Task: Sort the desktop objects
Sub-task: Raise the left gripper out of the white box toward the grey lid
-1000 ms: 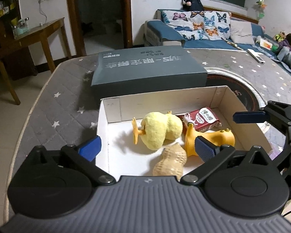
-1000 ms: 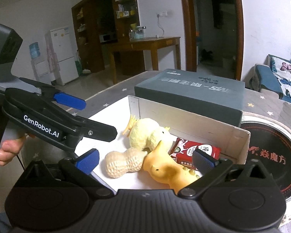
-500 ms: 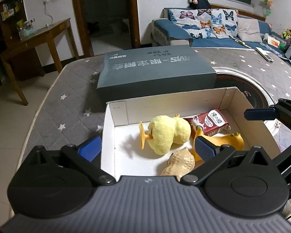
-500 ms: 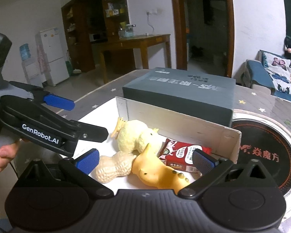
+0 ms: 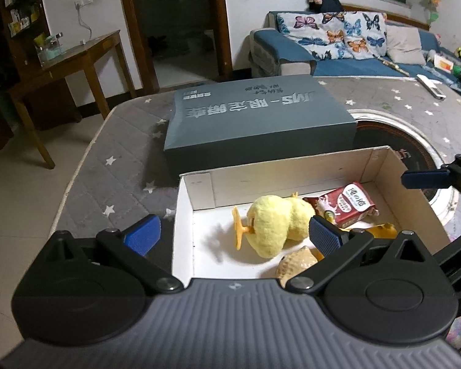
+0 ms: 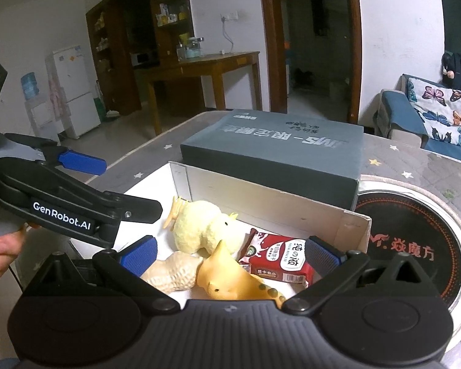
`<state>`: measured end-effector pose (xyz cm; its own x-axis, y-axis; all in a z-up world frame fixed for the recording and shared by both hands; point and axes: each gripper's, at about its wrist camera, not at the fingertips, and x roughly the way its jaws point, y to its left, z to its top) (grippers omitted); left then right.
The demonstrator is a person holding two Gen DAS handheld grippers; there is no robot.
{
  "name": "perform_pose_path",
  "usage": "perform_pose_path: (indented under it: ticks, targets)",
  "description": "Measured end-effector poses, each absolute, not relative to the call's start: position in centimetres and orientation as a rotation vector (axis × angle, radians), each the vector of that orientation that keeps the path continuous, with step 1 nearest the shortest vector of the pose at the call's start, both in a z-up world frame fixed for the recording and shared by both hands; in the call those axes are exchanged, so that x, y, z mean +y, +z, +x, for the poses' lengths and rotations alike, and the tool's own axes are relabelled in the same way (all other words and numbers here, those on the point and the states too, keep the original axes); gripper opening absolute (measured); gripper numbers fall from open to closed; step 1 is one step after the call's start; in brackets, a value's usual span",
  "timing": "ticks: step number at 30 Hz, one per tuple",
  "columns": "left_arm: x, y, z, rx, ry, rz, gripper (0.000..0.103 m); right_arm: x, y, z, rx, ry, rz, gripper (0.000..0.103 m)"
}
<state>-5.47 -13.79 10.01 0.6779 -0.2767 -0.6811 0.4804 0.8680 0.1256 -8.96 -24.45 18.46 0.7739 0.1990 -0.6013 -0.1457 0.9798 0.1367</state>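
Left wrist view — left gripper [image 5: 233, 235] hung over the near edge of a white box [image 5: 292, 175], its blue-padded fingers [image 5: 324, 236] spread wide and holding nothing. Box stood on a grey star-patterned table cover [image 5: 113, 141]. Contents, grouped toward the right half of the box: yellow plush duck [image 5: 276, 226] lying on its side; red snack packet [image 5: 347, 204] just beyond it, touching; peanut toy [image 5: 296, 264] at the near wall, partly hidden behind the right finger; orange rubber toy [image 5: 381, 230], mostly hidden. Dark grey lidded box [image 5: 255, 123] lay flat behind the white box, touching its far wall. One blue finger of the right gripper [image 5: 427, 178] entered from the right edge, above the box's right wall.

Right wrist view — right gripper [image 6: 230, 253] hung above the near right corner of the white box [image 6: 292, 206], fingers [image 6: 322, 253] wide apart, empty. Between the fingertips: peanut toy [image 6: 172, 272] and orange rubber toy [image 6: 236, 283] side by side and touching, plush duck [image 6: 199, 229] behind them, snack packet [image 6: 279, 259] to the right against the box wall. Left gripper [image 6: 83, 161] reached in from the left over the box's left side, jaws apart; a hand [image 6: 3, 253] held its grip. Dark grey lidded box [image 6: 276, 150] behind. Round black mat [image 6: 415, 246] with red lettering lay to the right of the white box.
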Motion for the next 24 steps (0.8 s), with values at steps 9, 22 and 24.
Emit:
perform_pose_path:
  ticks: [9,22,24]
  targets:
    - [-14.0,10.9,-4.1,0.707,-0.447,0.296,0.103,-25.5,19.2,-8.0,0.661,0.159,0.111,0.103]
    - [-14.0,12.0,-1.1,0.725,-0.43,0.26,0.103,-27.2,20.6,-4.8,0.654,0.131,0.134,0.103]
    - [-13.7,12.1,0.0,0.733,-0.421,0.24,0.103,-27.5,20.9,-4.2,0.652,0.126,0.142,0.103]
